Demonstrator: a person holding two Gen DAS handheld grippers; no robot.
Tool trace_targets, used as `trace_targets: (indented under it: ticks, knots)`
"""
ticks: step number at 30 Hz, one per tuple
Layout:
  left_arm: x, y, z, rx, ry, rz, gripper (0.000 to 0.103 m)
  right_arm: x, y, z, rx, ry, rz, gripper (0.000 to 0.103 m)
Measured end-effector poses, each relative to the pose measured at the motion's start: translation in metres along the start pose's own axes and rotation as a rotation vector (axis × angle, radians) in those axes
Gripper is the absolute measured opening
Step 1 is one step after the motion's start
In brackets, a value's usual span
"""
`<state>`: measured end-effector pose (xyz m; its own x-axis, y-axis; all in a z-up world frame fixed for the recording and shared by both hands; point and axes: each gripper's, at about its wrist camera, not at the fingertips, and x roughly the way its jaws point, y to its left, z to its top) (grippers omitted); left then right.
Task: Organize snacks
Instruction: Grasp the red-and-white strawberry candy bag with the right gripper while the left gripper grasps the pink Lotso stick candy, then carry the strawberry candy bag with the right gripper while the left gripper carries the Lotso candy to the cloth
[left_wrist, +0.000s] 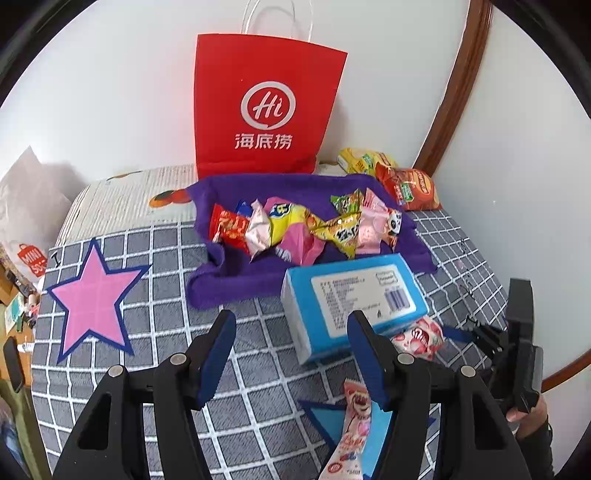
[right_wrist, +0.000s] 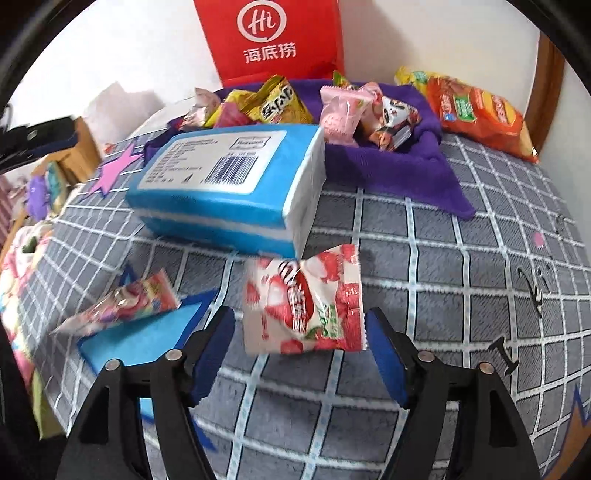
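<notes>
1. Looking along the left hand-held gripper (left_wrist: 291, 354), its two blue-padded fingers stand apart with nothing between them, hovering over a table (left_wrist: 155, 306) covered in a grey checked cloth.
2. Ahead, a purple cloth tray (left_wrist: 236, 275) holds a heap of wrapped snacks (left_wrist: 295, 229) in red, yellow, pink and green.
3. A blue tissue pack (left_wrist: 351, 302) lies just in front of the tray, label side up.
4. A strawberry candy packet (left_wrist: 419, 338) lies at the pack's near right corner, and a long pink bear packet (left_wrist: 354, 424) lies partly on a blue felt shape, near the gripper's right finger.
5. A red paper bag (left_wrist: 266, 110) stands against the wall behind the tray; an orange chip bag (left_wrist: 410, 188) and a yellow bag (left_wrist: 364, 160) lie to its right. A pink star (left_wrist: 94, 301) sits flat on the cloth at left.
6. From the right wrist view, the right hand-held gripper (right_wrist: 301, 345) is open, its fingers flanking the strawberry candy packet (right_wrist: 304, 301) without clearly gripping it; whether the pads touch the wrapper cannot be told.
7. The tissue pack (right_wrist: 229, 181) lies just beyond the packet, with the purple cloth tray (right_wrist: 388, 170) and its snacks (right_wrist: 343, 110) behind.
8. The pink bear packet (right_wrist: 122, 306) rests at left, overlapping the blue felt shape (right_wrist: 144, 339). The orange chip bag (right_wrist: 480, 110) lies far right, the red paper bag (right_wrist: 269, 37) at the back.
</notes>
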<state>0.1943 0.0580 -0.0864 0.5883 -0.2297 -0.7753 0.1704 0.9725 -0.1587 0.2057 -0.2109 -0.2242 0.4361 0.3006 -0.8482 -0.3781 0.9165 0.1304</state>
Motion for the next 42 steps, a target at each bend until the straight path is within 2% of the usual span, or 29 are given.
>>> trace_targets:
  ticks: [3, 6, 9, 15, 22, 25, 30, 32, 35, 37, 38, 42]
  knots:
    - [0.000, 0.004, -0.011, -0.016, 0.013, 0.009, 0.060, 0.015, 0.001, 0.003, -0.003, 0.041, -0.066, 0.081]
    - [0.004, 0.006, -0.023, -0.020, 0.038, 0.015, 0.060, 0.018, 0.005, -0.001, -0.015, -0.016, -0.107, 0.083]
    - [0.009, 0.003, -0.034, -0.009, 0.063, 0.019, 0.060, 0.012, -0.006, -0.005, 0.044, -0.071, -0.125, 0.069]
    - [0.018, -0.010, -0.051, 0.029, 0.093, -0.006, 0.060, 0.002, -0.018, -0.018, 0.048, -0.097, -0.153, 0.059]
    - [0.036, -0.034, -0.067, 0.068, 0.135, -0.058, 0.060, -0.014, -0.041, -0.042, 0.095, -0.111, -0.203, 0.059]
    - [0.049, -0.052, -0.078, 0.121, 0.180, -0.082, 0.060, -0.017, -0.051, -0.051, 0.127, -0.138, -0.213, 0.059]
    - [0.068, -0.072, -0.095, 0.183, 0.224, -0.053, 0.060, -0.014, -0.052, -0.047, 0.139, -0.135, -0.224, 0.059]
    - [0.075, -0.071, -0.099, 0.164, 0.224, -0.054, 0.054, -0.013, -0.053, -0.046, 0.141, -0.133, -0.215, 0.059]
    - [0.078, -0.078, -0.105, 0.216, 0.204, -0.020, 0.044, -0.013, -0.055, -0.047, 0.150, -0.135, -0.191, 0.060]
    - [0.078, -0.080, -0.105, 0.233, 0.194, -0.002, 0.026, -0.013, -0.055, -0.047, 0.149, -0.135, -0.188, 0.060]
    - [0.079, -0.079, -0.104, 0.227, 0.194, -0.009, 0.023, -0.013, -0.054, -0.047, 0.145, -0.134, -0.192, 0.060]
    - [0.075, -0.071, -0.097, 0.185, 0.178, -0.023, 0.019, -0.013, -0.053, -0.046, 0.142, -0.135, -0.193, 0.060]
